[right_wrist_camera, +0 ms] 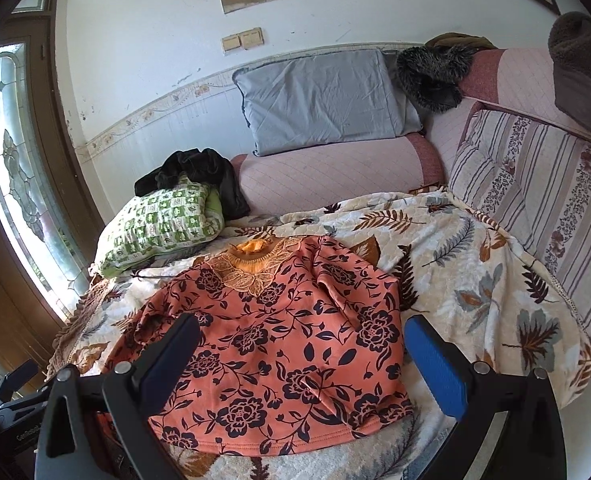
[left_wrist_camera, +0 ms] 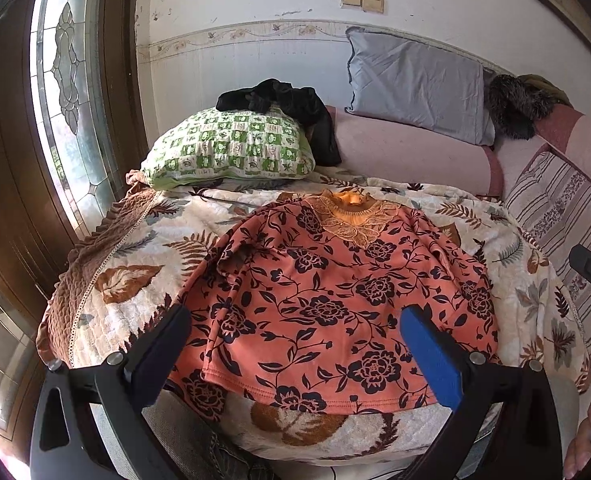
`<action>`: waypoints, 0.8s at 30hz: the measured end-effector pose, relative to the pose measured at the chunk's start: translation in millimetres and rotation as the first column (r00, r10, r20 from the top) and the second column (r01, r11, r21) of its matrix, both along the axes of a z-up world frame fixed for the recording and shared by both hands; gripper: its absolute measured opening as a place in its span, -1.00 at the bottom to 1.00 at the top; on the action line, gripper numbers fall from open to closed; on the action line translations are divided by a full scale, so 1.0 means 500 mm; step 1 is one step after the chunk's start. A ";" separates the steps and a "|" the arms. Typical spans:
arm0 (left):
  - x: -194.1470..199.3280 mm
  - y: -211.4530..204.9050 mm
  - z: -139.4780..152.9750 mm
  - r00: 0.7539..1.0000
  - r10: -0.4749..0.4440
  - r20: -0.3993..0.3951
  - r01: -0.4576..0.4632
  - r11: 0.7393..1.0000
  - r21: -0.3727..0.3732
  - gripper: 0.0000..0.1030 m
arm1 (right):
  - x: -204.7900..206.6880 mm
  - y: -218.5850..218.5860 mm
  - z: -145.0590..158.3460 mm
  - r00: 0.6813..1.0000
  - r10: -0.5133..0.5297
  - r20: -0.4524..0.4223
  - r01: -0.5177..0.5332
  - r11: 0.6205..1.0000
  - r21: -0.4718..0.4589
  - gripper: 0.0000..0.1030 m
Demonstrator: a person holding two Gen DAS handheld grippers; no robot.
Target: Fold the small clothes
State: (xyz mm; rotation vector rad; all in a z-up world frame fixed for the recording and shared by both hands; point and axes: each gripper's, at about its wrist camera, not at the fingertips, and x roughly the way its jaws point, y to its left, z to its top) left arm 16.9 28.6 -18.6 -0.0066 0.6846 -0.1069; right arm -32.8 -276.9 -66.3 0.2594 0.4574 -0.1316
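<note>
My right gripper (right_wrist_camera: 301,354) hangs wide-jawed over the orange floral top (right_wrist_camera: 271,344), holding nothing. Top lies flat on the leaf-print blanket (right_wrist_camera: 475,280), collar toward the green checked pillow (right_wrist_camera: 159,228).

Daylight is streaming in through the window (left_wrist_camera: 71,92) at nine o'clock, glaring slightly; fisheye edges are bending and darkening, and focus is staying sharp centrally.

The green checked pillow (left_wrist_camera: 227,148) hides part of the black garment (left_wrist_camera: 287,104).
</note>
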 end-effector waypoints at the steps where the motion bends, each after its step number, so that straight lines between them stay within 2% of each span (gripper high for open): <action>1: -0.002 0.003 0.004 1.000 0.003 0.004 -0.003 1.000 -0.008 1.00 | -0.004 0.007 0.005 1.000 0.003 0.003 -0.003 1.000 -0.007 1.00; 4: -0.007 0.016 0.012 0.999 0.027 0.017 -0.026 0.999 -0.019 1.00 | -0.002 0.024 0.016 1.000 0.017 -0.008 -0.017 1.000 -0.016 1.00; 10: -0.030 0.047 0.035 0.999 0.045 0.007 -0.045 0.998 -0.045 1.00 | 0.010 0.038 0.049 0.997 0.066 -0.025 -0.066 0.997 0.027 1.00; 13: -0.038 0.064 0.056 1.000 0.016 0.006 -0.015 0.992 -0.124 1.00 | 0.021 0.036 0.077 0.997 0.076 -0.009 -0.076 0.997 0.025 1.00; 15: -0.032 0.071 0.070 1.000 0.022 -0.002 -0.022 0.990 -0.140 1.00 | 0.039 0.026 0.095 0.995 0.096 0.000 -0.096 0.993 0.061 1.00; 19: -0.002 0.083 0.097 0.999 0.049 -0.015 -0.050 0.992 -0.119 1.00 | 0.078 0.001 0.131 0.996 0.085 -0.018 -0.081 0.984 0.157 1.00; 21: 0.010 0.082 0.110 0.998 0.056 -0.028 -0.058 0.995 -0.076 1.00 | 0.088 -0.007 0.152 0.997 0.078 -0.024 -0.072 0.979 0.191 1.00; 24: 0.008 0.076 0.138 0.997 0.073 0.013 -0.072 0.997 -0.036 1.00 | 0.090 -0.015 0.189 0.998 0.062 -0.029 -0.054 0.973 0.226 1.00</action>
